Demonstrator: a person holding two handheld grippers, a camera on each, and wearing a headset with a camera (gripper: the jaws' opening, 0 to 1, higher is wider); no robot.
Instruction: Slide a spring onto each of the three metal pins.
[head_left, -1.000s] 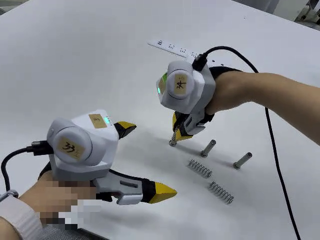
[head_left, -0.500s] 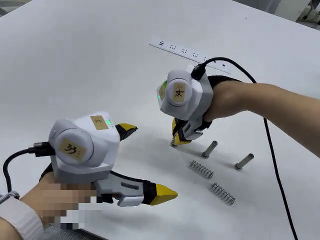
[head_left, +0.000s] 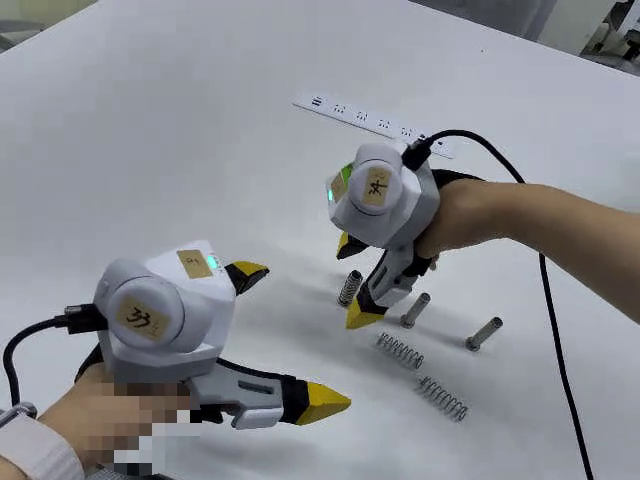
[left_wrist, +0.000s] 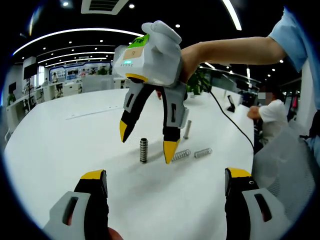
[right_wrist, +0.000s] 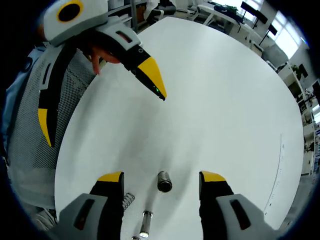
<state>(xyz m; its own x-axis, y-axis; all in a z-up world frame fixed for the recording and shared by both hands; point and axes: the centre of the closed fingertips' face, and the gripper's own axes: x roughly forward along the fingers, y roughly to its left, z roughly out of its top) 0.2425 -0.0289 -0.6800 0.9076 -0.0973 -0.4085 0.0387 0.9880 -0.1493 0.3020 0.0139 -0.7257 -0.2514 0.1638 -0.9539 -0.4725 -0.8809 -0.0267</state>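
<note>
- Springs come first in my count: one of the three is on, coiled round the sprung pin (head_left: 349, 288), which stands upright on the counter (head_left: 150, 120).
- My right hand-held gripper (head_left: 352, 281) hangs over that pin with its jaws spread wide, one on each side, pinching nothing.
- My left hand-held gripper (head_left: 292, 335) hovers on the side nearer me, also spread and empty.
- The second pin (head_left: 415, 310) lies tilted just beside the sprung one, and the third pin (head_left: 484, 333) is a little further off to the right.
- The first loose spring (head_left: 399, 350) and the second loose spring (head_left: 441, 397) lie flat on my side of those pins.
- All of it sits well in from the counter's edges; a power strip (head_left: 375, 125) lies toward the far edge.
- I judge the task about a third done, with the second pin as the step in hand.
- To do it well, I'd lift my right jaws straight up so they don't tip the sprung pin.
- I'd pinch the loose spring lightly across its coils near one end, leaving the bore open and uncrushed.
- I'd steady the pin by its head with the left, line the two up, then slide the spring on without forcing it.
</note>
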